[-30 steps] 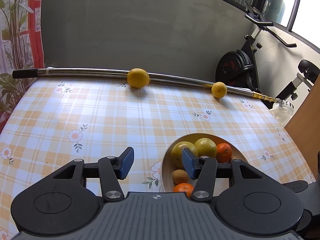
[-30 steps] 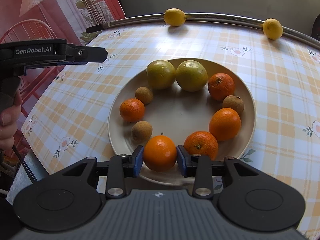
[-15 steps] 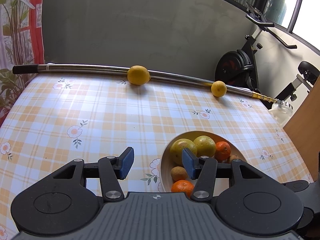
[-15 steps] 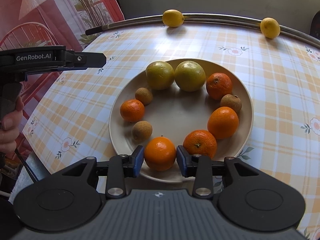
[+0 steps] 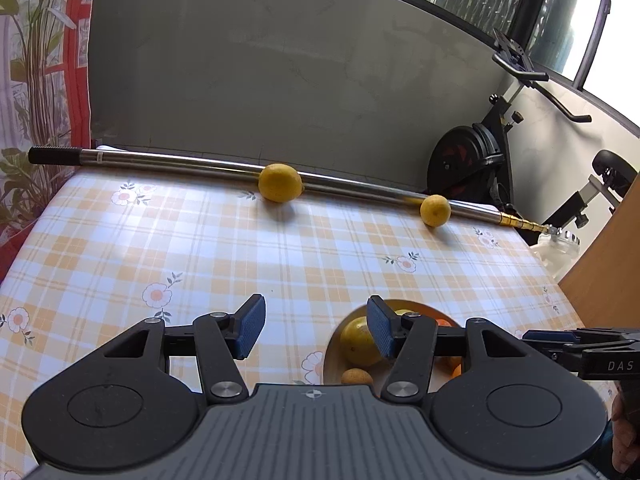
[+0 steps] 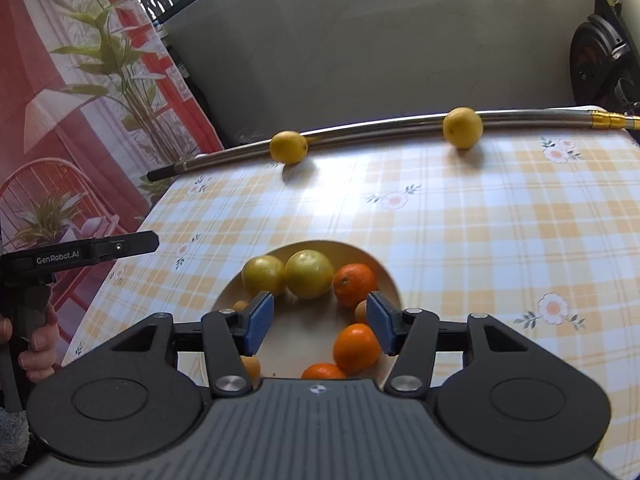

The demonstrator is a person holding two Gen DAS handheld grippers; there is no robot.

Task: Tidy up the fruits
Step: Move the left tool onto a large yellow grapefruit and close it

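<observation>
1. Fruits for sorting sit mostly on a beige plate [image 6: 390, 280] at the near middle of the counter [image 6: 480, 232], which is covered in a yellow checked cloth with flowers.
2. On the plate's far side lie two yellow-green citrus [image 6: 308, 274], with an orange [image 6: 354, 284] just to their right and another orange [image 6: 356, 348] nearer the camera; small brown fruits [image 6: 361, 312] lie along the rim.
3. Two lemons remain off the plate at the far edge of the counter, one left [image 6: 289, 147] and one right [image 6: 463, 127], both touching a metal pole [image 6: 360, 130] that runs along that edge.
4. Right tongs [image 6: 320, 324] hang above the near half of the plate with the jaws opening; the blue pads [image 6: 260, 322] press on nothing, and the fruit seen between them lies lower, on the plate.
5. Left tongs [image 5: 316, 330] hover left of the plate, jaws likewise opening, about half spread, with only cloth between the pads; the right pad [image 5: 380, 330] overlaps a yellow-green citrus in the view without gripping it.
6. A person's hand [image 6: 38, 344] grips the left tool's handle at the left counter edge.
</observation>
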